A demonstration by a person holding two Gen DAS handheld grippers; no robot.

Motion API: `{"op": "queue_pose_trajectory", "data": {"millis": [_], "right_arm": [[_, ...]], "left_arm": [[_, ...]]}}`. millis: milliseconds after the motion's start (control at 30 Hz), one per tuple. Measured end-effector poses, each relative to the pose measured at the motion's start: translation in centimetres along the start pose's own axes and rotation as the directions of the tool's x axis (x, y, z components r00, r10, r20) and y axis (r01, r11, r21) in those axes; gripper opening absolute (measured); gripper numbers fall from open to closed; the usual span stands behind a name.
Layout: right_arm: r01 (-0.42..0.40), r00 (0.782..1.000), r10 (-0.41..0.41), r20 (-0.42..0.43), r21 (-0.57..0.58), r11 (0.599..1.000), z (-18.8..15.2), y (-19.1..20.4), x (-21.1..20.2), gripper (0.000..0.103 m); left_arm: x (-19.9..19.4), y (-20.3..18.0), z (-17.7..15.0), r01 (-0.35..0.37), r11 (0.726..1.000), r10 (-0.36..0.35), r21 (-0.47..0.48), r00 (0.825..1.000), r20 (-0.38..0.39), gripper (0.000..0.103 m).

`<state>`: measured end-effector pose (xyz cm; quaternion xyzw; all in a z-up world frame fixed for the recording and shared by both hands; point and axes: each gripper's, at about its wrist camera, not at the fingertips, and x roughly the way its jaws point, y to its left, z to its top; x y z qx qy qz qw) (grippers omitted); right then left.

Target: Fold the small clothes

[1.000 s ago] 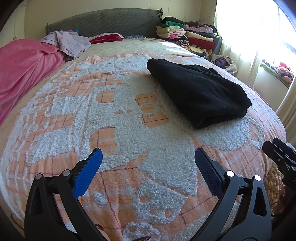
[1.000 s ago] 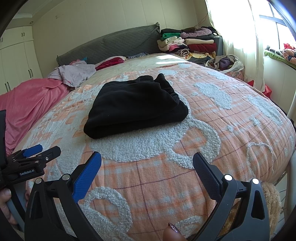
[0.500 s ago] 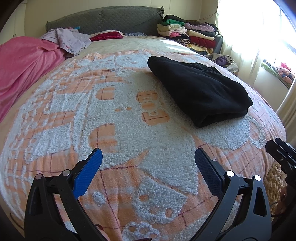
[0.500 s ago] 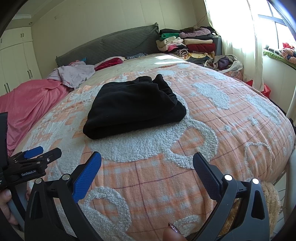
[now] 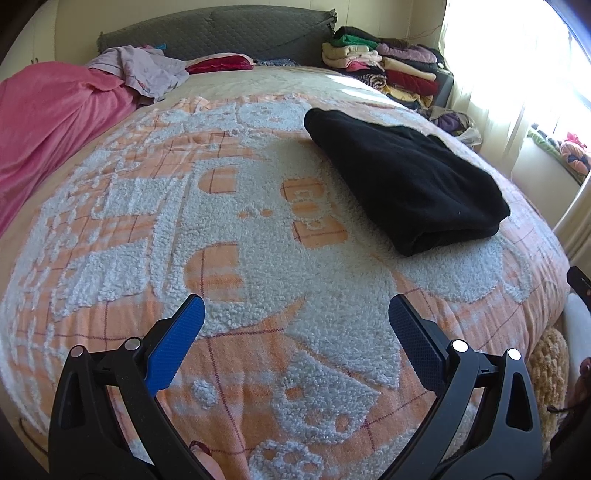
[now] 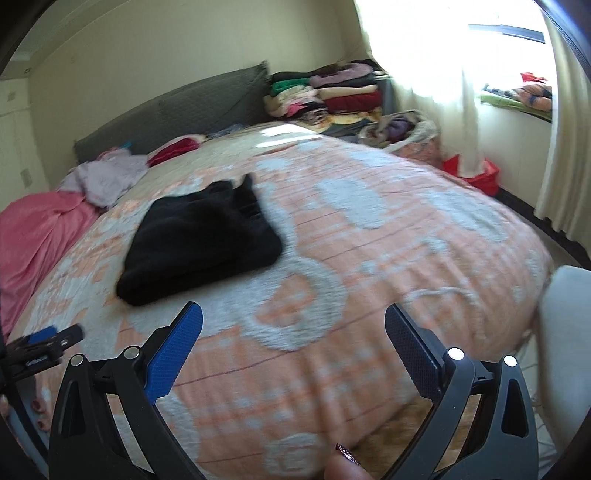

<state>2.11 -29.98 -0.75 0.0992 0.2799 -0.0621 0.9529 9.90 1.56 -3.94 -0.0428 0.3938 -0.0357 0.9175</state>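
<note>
Across the bedspread (image 5: 258, 229) I am seeing the black garment (image 5: 406, 184) lying seemingly folded, so I am holding both grippers, left gripper (image 5: 295, 325) and right gripper (image 6: 293, 325), spread empty

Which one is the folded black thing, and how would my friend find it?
Start at the big bed with the orange and white fluffy blanket. In the middle, nearer the window side, lies the folded black garment, alone and flat. It is the only black thing on the blanket; the other clothes are colourful and sit heaped by the headboard.
</note>
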Motion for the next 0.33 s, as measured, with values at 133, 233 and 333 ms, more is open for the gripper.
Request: {"op": "queue_pose_trajectory", "data": {"millis": [133, 233, 333], "right_arm": [[0.165, 0.985, -0.17, 0.033, 0.134, 0.977, 1.6, -8.9, -1.5, 0.098], [0.353, 0.931, -0.366, 0.013, 0.229, 0.907, 2.1, -17.7, -1.9, 0.098], [0.529, 0.841, -0.535, -0.077, 0.319, 0.786, 2.0, -27.7, -1.5, 0.098]], "left_arm": [[-0.5, 5.3, 2.3, -0.092, 0.99, 0.093, -0.102, 0.996, 0.005, 0.094], [-1.1, 13.7, 5.0, -0.23, 0.948, 0.233, -0.218, 0.972, -0.014, 0.094], [-2.2, 23.6, 7.1, -0.393, 0.86, 0.402, -0.325, 0.915, -0.045, 0.093]]}}
